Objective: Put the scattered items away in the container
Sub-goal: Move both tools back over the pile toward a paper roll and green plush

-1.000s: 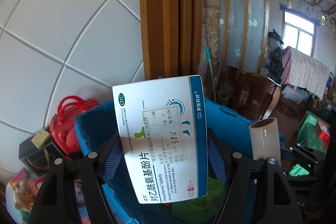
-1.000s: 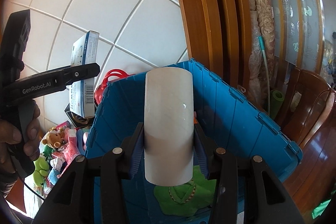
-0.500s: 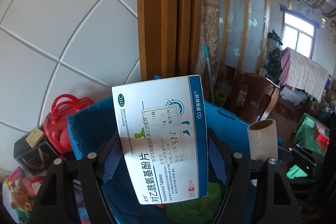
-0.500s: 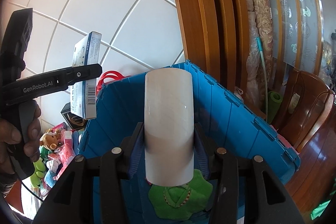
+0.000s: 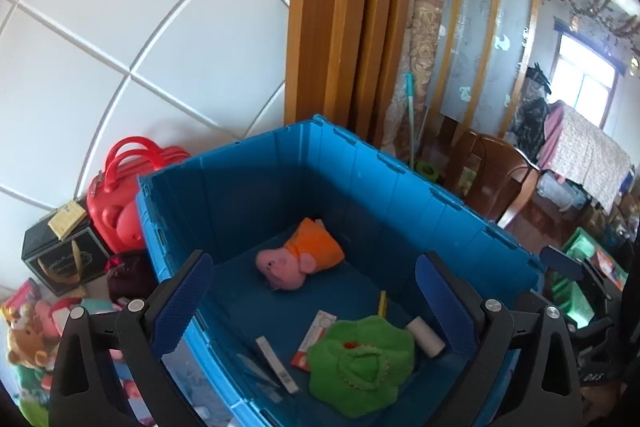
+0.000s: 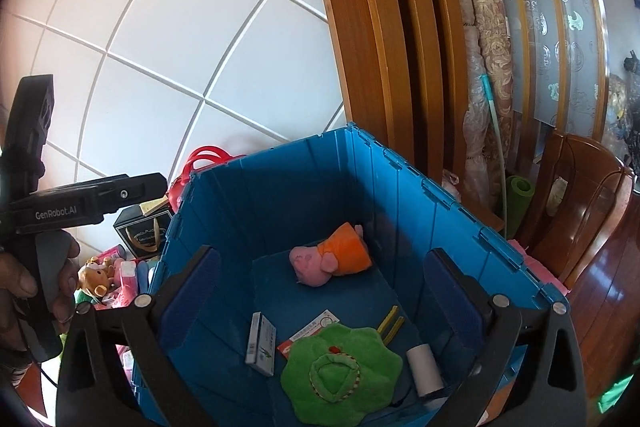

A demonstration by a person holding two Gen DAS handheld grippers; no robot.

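Blue ribbed plastic crate point(image 5: 400, 195) sits below both spread, empty grippers — left point(image 5: 316, 301), right point(image 6: 320, 291). On its floor: a white cardboard medicine box point(image 6: 262, 343), a smooth white cylinder point(image 6: 425, 370), a scalloped green plush point(image 6: 340, 371) — farther back, a pink pig plush point(image 6: 328, 259).

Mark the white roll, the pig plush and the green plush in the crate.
white roll point(image 6: 425, 370), right wrist view, middle of its side
pig plush point(image 6: 310, 263), right wrist view, pink head
green plush point(image 5: 362, 363), left wrist view, centre of its top
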